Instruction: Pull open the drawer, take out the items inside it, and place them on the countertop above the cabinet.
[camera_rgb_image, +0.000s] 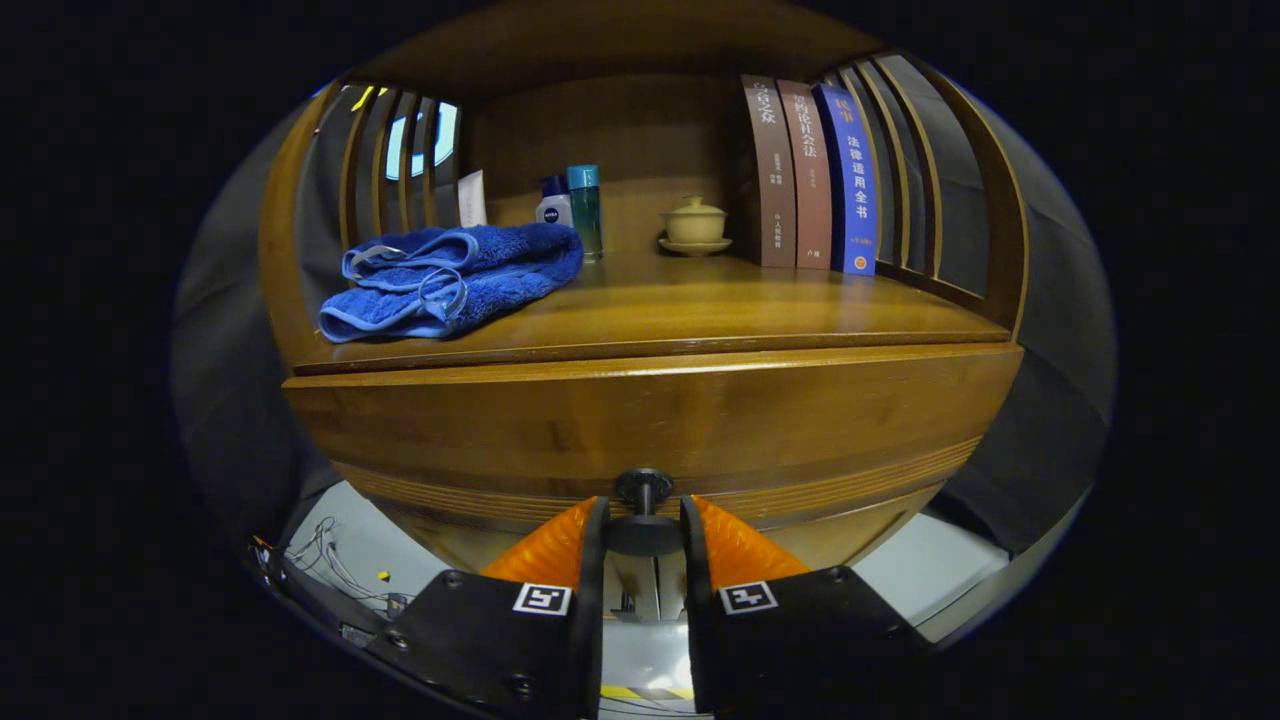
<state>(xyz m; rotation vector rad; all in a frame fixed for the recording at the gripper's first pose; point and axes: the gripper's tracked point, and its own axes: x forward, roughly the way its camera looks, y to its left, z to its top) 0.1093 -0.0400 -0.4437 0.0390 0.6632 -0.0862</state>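
Observation:
A wooden cabinet stands close in front of me. Its drawer front (650, 425) spans the width just under the countertop (720, 310). The drawer's dark round knob (643, 512) sticks out at the bottom middle of the front. My gripper (643, 535) is shut on the drawer knob, with the orange fingers (552, 548) pressing on either side of its disc. The inside of the drawer is hidden from me.
A folded blue towel (450, 280) lies on the countertop's left part. At the back stand a white tube (472, 198), a small bottle (553, 203), a teal bottle (585, 210) and a lidded tea cup (695, 225). Three books (812, 175) stand upright at the right. Slatted wooden sides enclose the shelf.

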